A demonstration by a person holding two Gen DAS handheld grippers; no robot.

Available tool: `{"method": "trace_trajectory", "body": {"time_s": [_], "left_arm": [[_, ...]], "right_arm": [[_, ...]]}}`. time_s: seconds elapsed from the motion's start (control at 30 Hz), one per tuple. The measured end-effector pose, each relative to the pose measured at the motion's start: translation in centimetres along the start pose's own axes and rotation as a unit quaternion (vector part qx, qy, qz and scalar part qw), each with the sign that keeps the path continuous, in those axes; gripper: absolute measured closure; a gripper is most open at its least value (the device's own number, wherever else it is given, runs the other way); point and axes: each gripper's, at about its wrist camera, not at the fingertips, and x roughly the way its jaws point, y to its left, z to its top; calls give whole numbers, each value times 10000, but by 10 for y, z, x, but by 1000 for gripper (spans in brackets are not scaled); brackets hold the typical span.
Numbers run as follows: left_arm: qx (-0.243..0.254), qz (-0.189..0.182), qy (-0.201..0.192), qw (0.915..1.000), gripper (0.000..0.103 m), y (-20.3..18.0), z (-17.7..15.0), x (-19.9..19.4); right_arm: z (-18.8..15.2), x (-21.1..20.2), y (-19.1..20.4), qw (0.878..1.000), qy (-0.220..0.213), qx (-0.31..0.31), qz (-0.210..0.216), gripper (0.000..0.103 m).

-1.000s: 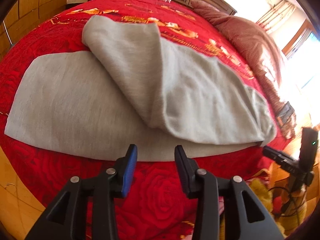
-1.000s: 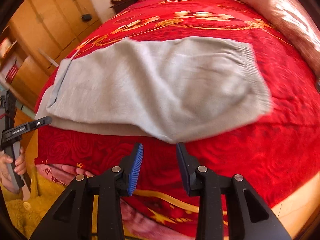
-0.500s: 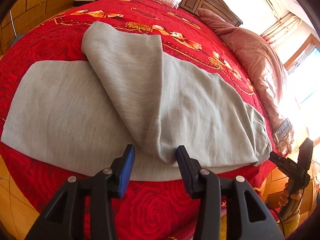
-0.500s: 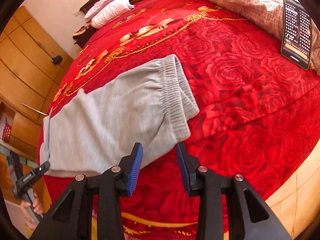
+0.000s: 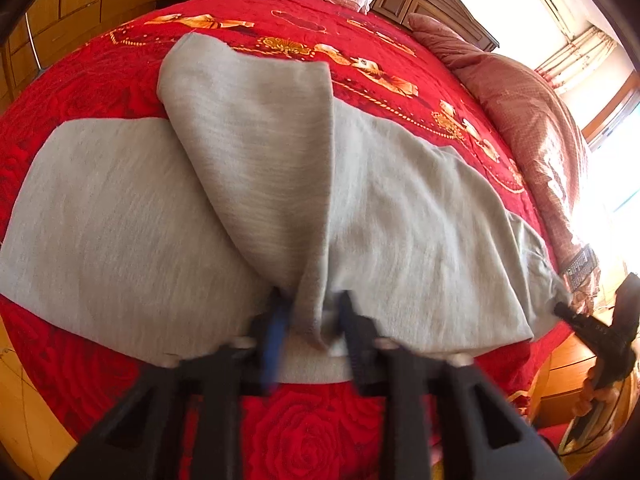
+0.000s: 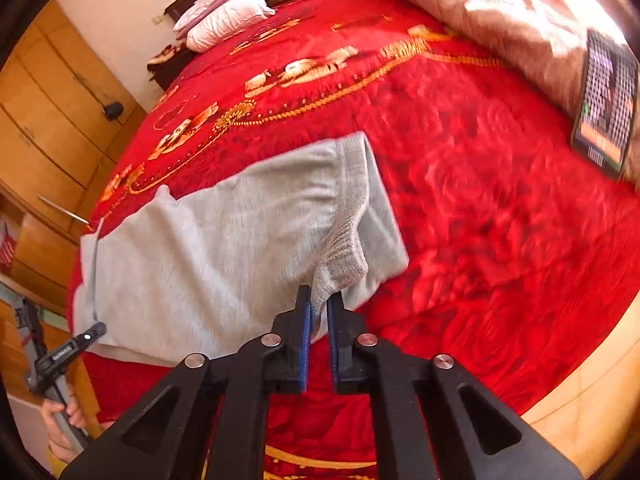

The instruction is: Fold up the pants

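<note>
Grey pants (image 5: 380,220) lie spread across the red bedspread (image 5: 320,420) near the bed's front edge; one leg is folded back diagonally over the other, its hem pointing toward the headboard (image 5: 432,4). Same pants (image 6: 208,264) in the right wrist view: the ribbed waistband (image 6: 352,216) is at their right end, and the bedspread (image 6: 500,240) is bare to the right of it.

Left gripper (image 5: 310,328): frame blurred by motion. Its fingers (image 5: 276,332) are spread, standing on either side of a hanging fold of pants fabric at the near edge where the two legs cross. Cloth sits between them; cannot tell whether either pad touches it.

Right gripper (image 6: 318,316): fingers (image 6: 305,332) nearly pressed together, pinching the near corner of the waistband. The corner is lifted off the bedspread and pulled into a peak toward the camera; the rest of the waistband lies flat.

Left gripper (image 6: 64,354) also shows in the right wrist view at the pants' far left end; right gripper (image 5: 576,318) shows at the right edge of the left wrist view, touching the waistband end.

Pillows (image 6: 228,16) at the headboard, a pink quilt (image 6: 480,12) along the far side, a dark phone-like slab (image 6: 606,100) on it, wooden wardrobe (image 6: 52,120) at left
</note>
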Motion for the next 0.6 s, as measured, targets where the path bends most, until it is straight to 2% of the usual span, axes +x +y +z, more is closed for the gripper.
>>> {"method": "trace_trajectory", "body": {"time_s": [0.1, 0.17, 0.23, 0.33, 0.5, 0.6], "left_arm": [[-5, -144, -174, 9997, 92, -4, 1, -13], [98, -113, -279, 9995, 92, -7, 0, -23], [183, -94, -303, 9993, 92, -9, -4, -32], [272, -42, -186, 9994, 92, -11, -14, -31], [431, 295, 130, 9986, 90, -9, -31, -3], [492, 443, 213, 9976, 87, -8, -34, 7]], "right_arm": [[20, -17, 8, 9992, -301, -238, 63, 95], [31, -30, 13, 9974, -584, -405, -73, 95], [33, -35, 12, 9967, -667, -458, -103, 95], [27, -27, 5, 9975, -573, -389, -125, 95], [4, 7, -16, 9989, -200, -202, -377, 95], [-8, 26, -33, 9993, 15, -11, -381, 94]]}}
